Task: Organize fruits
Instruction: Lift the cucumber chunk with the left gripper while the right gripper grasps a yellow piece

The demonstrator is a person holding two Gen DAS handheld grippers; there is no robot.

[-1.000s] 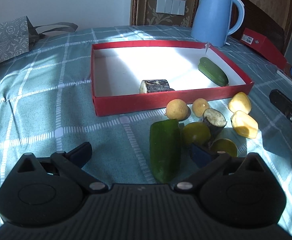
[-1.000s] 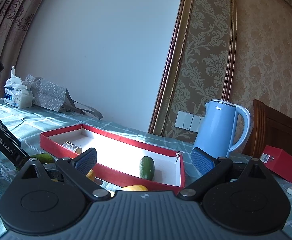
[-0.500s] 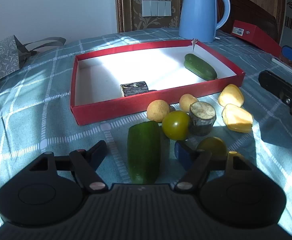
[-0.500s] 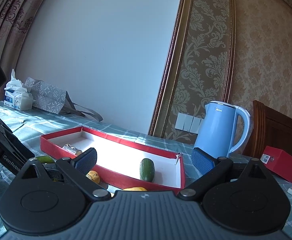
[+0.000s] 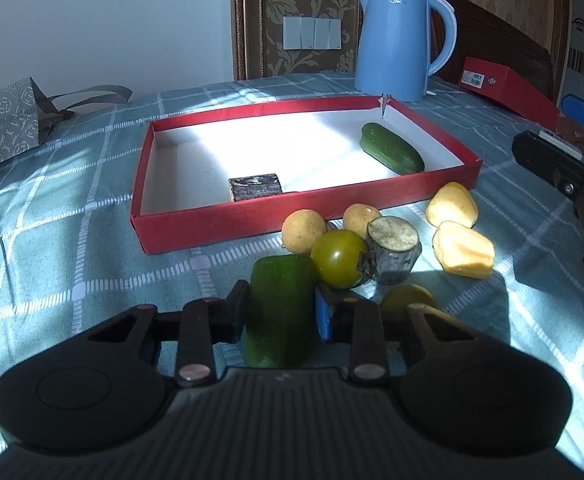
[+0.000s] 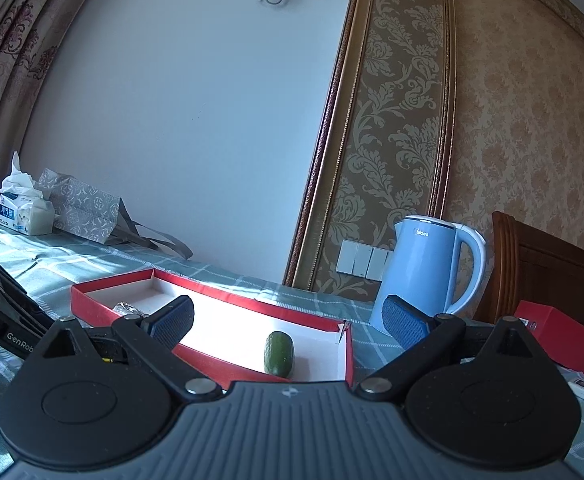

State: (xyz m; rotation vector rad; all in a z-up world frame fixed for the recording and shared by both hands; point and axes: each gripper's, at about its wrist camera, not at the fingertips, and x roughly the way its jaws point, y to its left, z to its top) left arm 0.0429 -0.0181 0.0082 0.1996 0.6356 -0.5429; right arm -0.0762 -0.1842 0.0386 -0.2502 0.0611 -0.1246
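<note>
The left hand-held gripper (image 5: 282, 314) had just closed, clenching the near green cucumber piece (image 5: 282, 308); the right hand-held gripper (image 6: 288, 318) hovered released.

A table covered by a teal checked cloth (image 5: 92, 216) is seen. A red tray (image 5: 220, 228) is set at its middle, with a blue kettle (image 5: 395, 44) behind it at the far right and a patterned bag (image 5: 0, 124) at the far left. A red box (image 5: 507, 88) is placed at the right edge. Loose produce is gathered near the tray's front wall: two round potatoes (image 5: 303, 232), a green tomato (image 5: 339, 258), a cut stub (image 5: 393, 248) and two yellow pieces (image 5: 463, 248).
</note>
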